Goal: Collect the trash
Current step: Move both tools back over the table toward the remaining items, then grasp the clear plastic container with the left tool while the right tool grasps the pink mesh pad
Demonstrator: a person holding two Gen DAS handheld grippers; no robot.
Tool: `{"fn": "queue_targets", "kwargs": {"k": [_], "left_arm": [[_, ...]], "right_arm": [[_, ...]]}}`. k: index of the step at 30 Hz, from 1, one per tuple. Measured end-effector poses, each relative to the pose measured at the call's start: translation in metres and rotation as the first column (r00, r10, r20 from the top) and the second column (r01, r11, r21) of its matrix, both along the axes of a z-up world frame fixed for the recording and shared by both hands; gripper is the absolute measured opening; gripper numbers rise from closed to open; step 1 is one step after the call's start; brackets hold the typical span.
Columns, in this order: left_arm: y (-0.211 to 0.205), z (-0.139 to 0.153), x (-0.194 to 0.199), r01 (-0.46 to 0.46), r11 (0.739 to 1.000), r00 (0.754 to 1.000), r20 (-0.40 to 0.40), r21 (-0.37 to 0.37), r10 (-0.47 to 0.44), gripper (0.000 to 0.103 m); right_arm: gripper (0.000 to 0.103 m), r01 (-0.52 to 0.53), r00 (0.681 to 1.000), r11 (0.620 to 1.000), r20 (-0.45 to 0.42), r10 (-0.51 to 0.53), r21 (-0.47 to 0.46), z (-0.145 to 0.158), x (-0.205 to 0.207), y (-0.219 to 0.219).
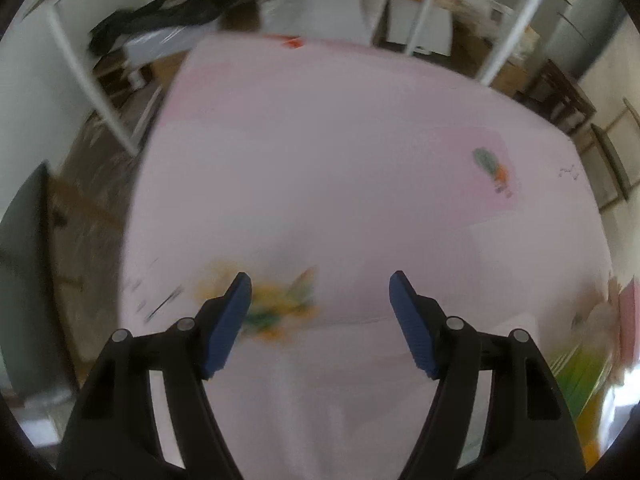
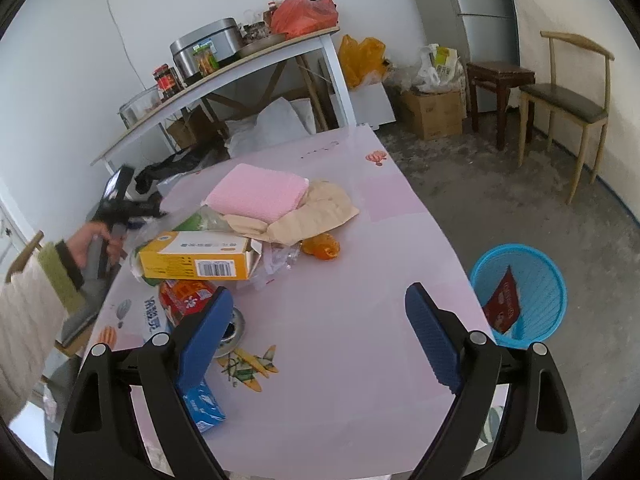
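The trash sits heaped at left centre of the right wrist view: a yellow box point(image 2: 196, 260), a pink sponge point(image 2: 258, 191) on tan paper point(image 2: 320, 210), an orange wrapper point(image 2: 322, 248). Beside the pink counter point(image 2: 360, 280), at right, a blue basket point(image 2: 524, 292) stands on the concrete floor, likely placed for easy dropping. The right gripper point(image 2: 320, 324) hovers, fingers wide and empty; the left gripper point(image 1: 320, 308), blurred, likewise holds nothing, fingers apart above bare counter
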State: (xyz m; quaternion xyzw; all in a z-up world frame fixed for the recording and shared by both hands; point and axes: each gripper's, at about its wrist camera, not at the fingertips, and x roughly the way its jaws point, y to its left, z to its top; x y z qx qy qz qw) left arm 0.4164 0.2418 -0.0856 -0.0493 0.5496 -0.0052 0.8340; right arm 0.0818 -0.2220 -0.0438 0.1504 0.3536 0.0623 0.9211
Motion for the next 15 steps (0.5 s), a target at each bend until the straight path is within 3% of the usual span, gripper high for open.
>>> {"fn": "queue_targets", "kwargs": {"k": [4,6,8,10,11,13,15], "left_arm": [[0.033,0.006,-0.042,-0.028,0.998,0.999,0.016,-0.049,0.029,0.067],[0.037,0.017,-0.059,0.027,0.996,0.997,0.08,-0.081,-0.02,0.071],[0.033,0.032,-0.076,0.137,0.987,0.979,0.165,-0.086,-0.121,0.083],[0.019,0.044,-0.089,0.265,0.963,0.943,0.219,-0.044,-0.25,0.086],[0.007,0.048,-0.095,0.351,0.936,0.913,0.224,-0.002,-0.341,0.089],[-0.018,0.052,-0.105,0.494,0.862,0.833,0.221,0.114,-0.507,0.09],[-0.029,0.049,-0.108,0.569,0.799,0.774,0.2,0.194,-0.6,0.09]], "right_arm": [[0.085,-0.007,1.0,1.0,0.012,0.007,0.002,0.002,-0.002,0.001],[0.085,-0.011,1.0,1.0,0.012,0.011,0.007,0.003,-0.002,0.001],[0.085,-0.02,1.0,1.0,0.005,0.02,0.021,0.002,-0.001,0.002],[0.085,-0.025,1.0,0.999,0.0,0.025,0.026,0.003,-0.001,0.004],[0.085,-0.029,1.0,0.999,0.0,0.029,0.024,0.004,0.0,0.006],[0.085,-0.032,0.999,0.999,0.002,0.032,0.015,0.005,-0.001,0.01],[0.085,-0.037,0.999,0.999,0.004,0.037,0.005,0.008,-0.001,0.016]]}}
